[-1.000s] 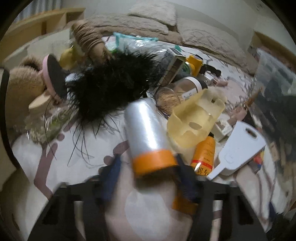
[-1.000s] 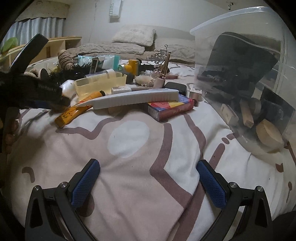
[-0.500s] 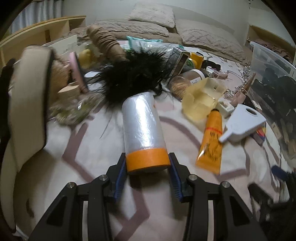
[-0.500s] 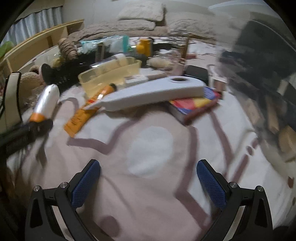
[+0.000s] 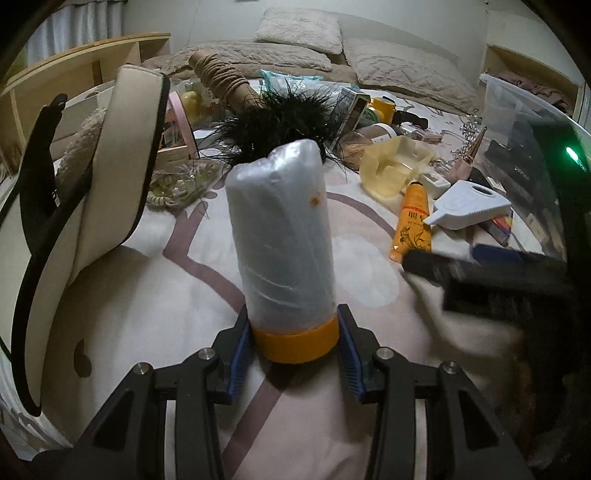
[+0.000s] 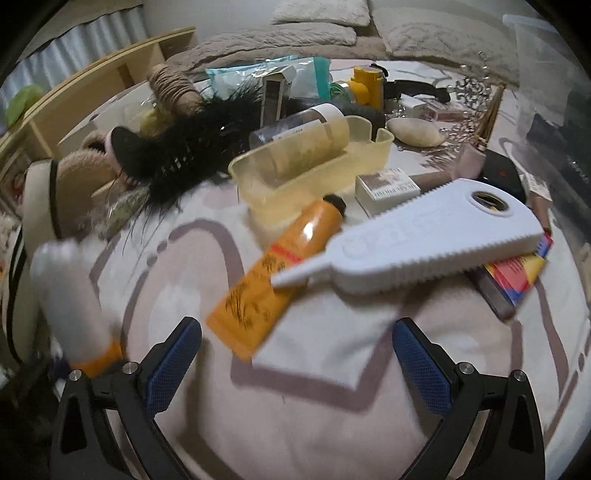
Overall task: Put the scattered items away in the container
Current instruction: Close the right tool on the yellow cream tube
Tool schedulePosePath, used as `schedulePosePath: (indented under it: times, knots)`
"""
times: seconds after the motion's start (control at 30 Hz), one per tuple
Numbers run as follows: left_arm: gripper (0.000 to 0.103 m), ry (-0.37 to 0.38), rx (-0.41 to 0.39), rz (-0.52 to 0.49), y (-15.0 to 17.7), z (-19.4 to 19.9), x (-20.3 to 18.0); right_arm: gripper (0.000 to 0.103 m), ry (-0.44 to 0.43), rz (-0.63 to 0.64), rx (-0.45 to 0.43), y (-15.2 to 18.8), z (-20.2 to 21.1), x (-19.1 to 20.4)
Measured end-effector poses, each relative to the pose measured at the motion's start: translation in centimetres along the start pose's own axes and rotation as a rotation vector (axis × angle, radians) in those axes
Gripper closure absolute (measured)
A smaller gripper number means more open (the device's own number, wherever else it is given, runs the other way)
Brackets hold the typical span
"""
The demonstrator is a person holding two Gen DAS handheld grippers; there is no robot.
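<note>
My left gripper (image 5: 294, 363) is shut on the orange end of a roll of clear plastic film (image 5: 282, 236), held above the patterned bedspread. The same roll (image 6: 72, 302) shows blurred at the left of the right wrist view. My right gripper (image 6: 295, 363) stands open with nothing between its fingers, just short of an orange tube (image 6: 275, 275) and a white toothed scraper (image 6: 417, 247). In the left wrist view it (image 5: 476, 266) reaches in from the right, blurred. The clear plastic container (image 5: 532, 122) stands at the right with dark items inside.
Clutter fills the far half of the bed: a black feather piece (image 6: 192, 147), a yellow plastic tray (image 6: 314, 173), a twine spool (image 5: 221, 79), a colourful box (image 6: 517, 275), a small white box (image 6: 388, 186). A cream hat with black trim (image 5: 92, 192) hangs at left. Pillows (image 5: 299, 29) lie behind.
The left gripper has carried the film roll back and away from the feather pile. The right gripper has swung left from the container toward the orange tube and white scraper.
</note>
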State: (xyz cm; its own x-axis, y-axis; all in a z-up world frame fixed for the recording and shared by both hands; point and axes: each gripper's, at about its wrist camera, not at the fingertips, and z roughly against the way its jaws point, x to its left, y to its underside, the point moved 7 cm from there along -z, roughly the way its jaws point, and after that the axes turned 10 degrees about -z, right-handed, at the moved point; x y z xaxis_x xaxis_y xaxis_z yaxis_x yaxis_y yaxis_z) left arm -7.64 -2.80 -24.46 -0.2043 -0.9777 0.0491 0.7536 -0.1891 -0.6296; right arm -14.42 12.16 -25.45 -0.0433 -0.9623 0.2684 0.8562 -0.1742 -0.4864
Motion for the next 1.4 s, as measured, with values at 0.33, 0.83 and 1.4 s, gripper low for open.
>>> schedulePosePath:
  times: [0.33,0.83,1.4]
  knots:
    - [0.046,-0.005,-0.016,0.058,-0.2,0.2,1.2,0.03,0.072,0.103,-0.054,-0.4,-0.8,1.0]
    - [0.037,-0.052,-0.038,0.065,-2.1,0.2,1.5,0.07,0.014,0.243,-0.053,5.3,4.1,-0.3]
    - [0.061,-0.044,0.007,0.055,-3.1,-1.5,0.9,0.07,-0.053,0.209,-0.006,9.2,7.8,-2.7]
